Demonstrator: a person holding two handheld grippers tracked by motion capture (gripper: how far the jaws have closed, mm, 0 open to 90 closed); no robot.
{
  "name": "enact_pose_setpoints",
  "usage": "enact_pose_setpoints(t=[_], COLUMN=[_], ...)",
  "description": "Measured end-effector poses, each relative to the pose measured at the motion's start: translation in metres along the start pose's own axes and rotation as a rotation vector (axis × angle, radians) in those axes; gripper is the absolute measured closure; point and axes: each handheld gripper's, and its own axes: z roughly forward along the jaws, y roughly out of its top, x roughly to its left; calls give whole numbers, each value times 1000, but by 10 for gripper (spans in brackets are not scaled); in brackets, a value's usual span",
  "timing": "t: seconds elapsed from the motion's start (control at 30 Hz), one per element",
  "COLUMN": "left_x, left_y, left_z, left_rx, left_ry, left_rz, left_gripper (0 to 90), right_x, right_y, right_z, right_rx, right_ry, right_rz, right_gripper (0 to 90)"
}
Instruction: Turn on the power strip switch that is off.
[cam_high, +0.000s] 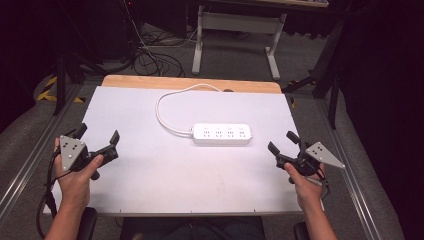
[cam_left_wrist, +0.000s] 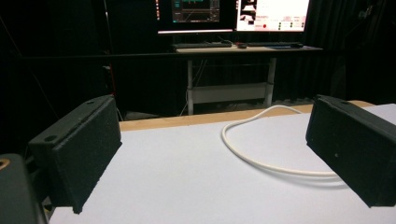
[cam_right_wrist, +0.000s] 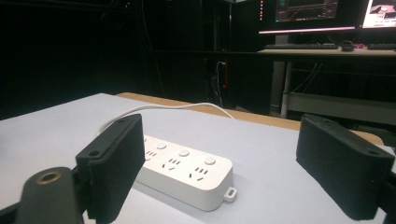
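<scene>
While both hands rest at the near corners of the bench (cam_high: 150, 185), the high view shows a white power strip (cam_high: 222, 134) lying flat near the middle, well apart from either tool, its white cord (cam_high: 165, 117) looping back toward the far wooden edge. The left gripper (cam_high: 98, 137) sits at the left side with its jaws spread and nothing between them; the right gripper (cam_high: 284, 141) sits at the right, jaws likewise spread and empty, angled toward the strip.

In the left gripper view, the two black jaws stand wide apart over the bare white surface, and the cord (cam_left_wrist: 261, 158) curves across the gap farther off. Nothing touches either pad.

In the right gripper view, the jaws are again wide apart, and the power strip (cam_right_wrist: 187, 175) lies ahead on the bench, partly behind the left-hand jaw, its sockets and round buttons facing up. The gripper is near it but not touching.

As a judgement, the work has barely begun: the strip is untouched, no plug or other item is in hand, and the whole approach and grasp appear to remain.
</scene>
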Motion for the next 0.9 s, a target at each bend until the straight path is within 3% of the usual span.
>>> enact_pose_setpoints(t=[0.27,0.37,0.4,0.43,0.6,0.67,0.77,0.9], left_x=[1,1,1,1,1,1,1,1], left_y=[0,0,0,0,0,0,0,0], left_z=[0,0,0,0,0,0,0,0], left_rx=[-1,-1,-1,0,-1,-1,-2,-1], left_ry=[3,2,2,2,2,2,1,1], left_rz=[-5,-3,-3,-3,-6,-5,-3,-3], left_gripper=[37,37,37,36,37,37,37,37], right_x=[0,0,0,-1,1,2,2,2], right_y=[0,1,1,1,5,6,8,11], right_z=[1,1,1,1,-2,-4,-5,-7], right_rx=[-7,-2,-2,-5,-10,-16,-18,34], right_ry=[-17,-39,-39,-25,9,36,55,84], right_rz=[12,27,27,21,19,39,46,87], right_gripper=[194,330,330,437,744,846,900,900])
